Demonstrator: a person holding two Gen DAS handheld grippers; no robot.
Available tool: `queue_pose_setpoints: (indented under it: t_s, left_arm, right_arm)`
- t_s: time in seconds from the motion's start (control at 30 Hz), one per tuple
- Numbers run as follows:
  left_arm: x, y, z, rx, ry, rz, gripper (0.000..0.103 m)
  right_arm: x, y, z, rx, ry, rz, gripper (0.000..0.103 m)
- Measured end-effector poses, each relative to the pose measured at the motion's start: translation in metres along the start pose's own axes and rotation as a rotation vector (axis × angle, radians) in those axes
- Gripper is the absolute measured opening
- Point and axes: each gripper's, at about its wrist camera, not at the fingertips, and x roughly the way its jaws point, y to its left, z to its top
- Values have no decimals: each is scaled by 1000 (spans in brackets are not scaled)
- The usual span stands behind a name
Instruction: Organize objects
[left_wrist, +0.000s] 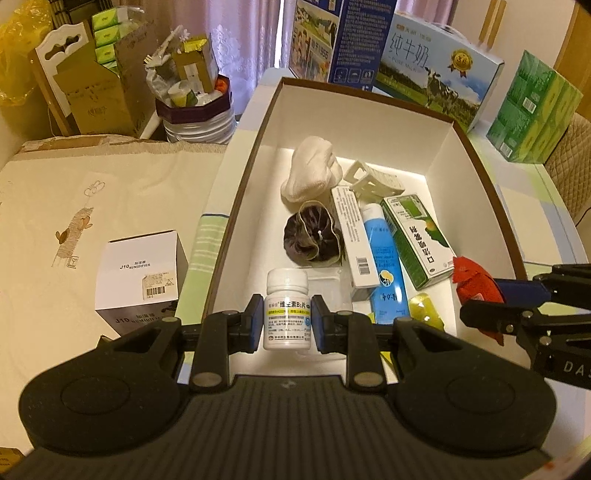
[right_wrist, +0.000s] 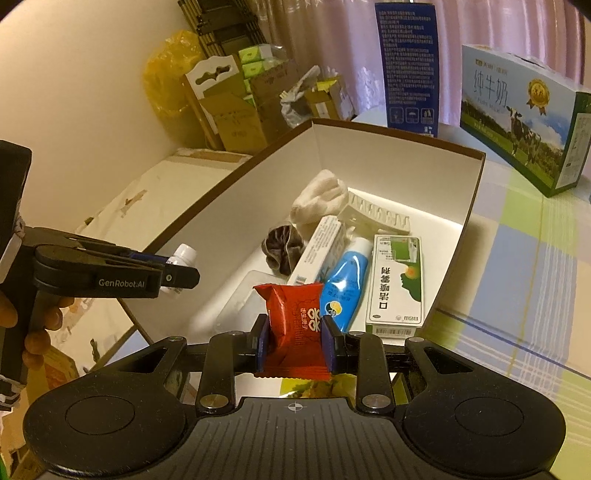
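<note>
My left gripper (left_wrist: 288, 319) is shut on a white pill bottle (left_wrist: 287, 310), held upright over the near end of the open white box (left_wrist: 255, 147). My right gripper (right_wrist: 294, 341) is shut on a red snack packet (right_wrist: 295, 314), held above the box's near right edge; the same red packet (left_wrist: 474, 282) and right gripper show at the right in the left wrist view. Inside the box lie a white sock (left_wrist: 312, 171), a dark scrunchie (left_wrist: 314, 236), a white hair claw (left_wrist: 373, 181), a blue tube (left_wrist: 386, 258), a green-white carton (left_wrist: 419, 240) and a long white carton (left_wrist: 352, 236).
A white humidifier box (left_wrist: 142, 277) stands on the cream cloth left of the box. Milk cartons (left_wrist: 439, 77) and green tissue packs (left_wrist: 532, 110) stand behind and to the right. Cardboard boxes and a full bin (left_wrist: 195, 107) crowd the far left. A hand (right_wrist: 37, 325) holds the left gripper.
</note>
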Motion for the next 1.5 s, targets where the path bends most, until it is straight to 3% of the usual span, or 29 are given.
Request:
queue_pose_setpoints:
  t_s: [0.23, 0.33, 0.43, 0.63, 0.7, 0.77, 1.0, 1.1, 1.27, 1.5]
  left_arm:
    - [2, 2, -2, 3, 19, -3, 24]
    - [-1, 2, -1, 2, 13, -1, 37]
    - [-6, 4, -1, 0, 1, -8, 39]
    - [-15, 7, -1, -2, -24, -12, 57]
    - [-17, 7, -1, -6, -28, -23, 59]
    - [-20, 8, -2, -6, -34, -31, 61]
    - [-32, 9, -5, 2, -67, -61, 71]
    - [-39, 6, -6, 5, -89, -65, 83]
    - [-54, -5, -9, 19, -133, -82, 91]
    - [-69, -31, -18, 24, -167, -69, 95]
  right_arm:
    - [6, 0, 1, 15, 14, 6, 26]
    - [6, 0, 1, 27, 17, 14, 26]
    - [8, 0, 2, 48, 23, 30, 26]
    - [12, 3, 2, 82, 7, 68, 27]
    - [14, 5, 4, 108, -1, 71, 33]
    - [14, 5, 4, 115, -12, 55, 49]
    - [1, 8, 3, 131, -46, 24, 54]
    - [-9, 9, 2, 127, -59, 10, 58]
    - [-29, 9, -3, 109, -99, -16, 70]
    - [-61, 2, -21, 112, -131, -31, 76]
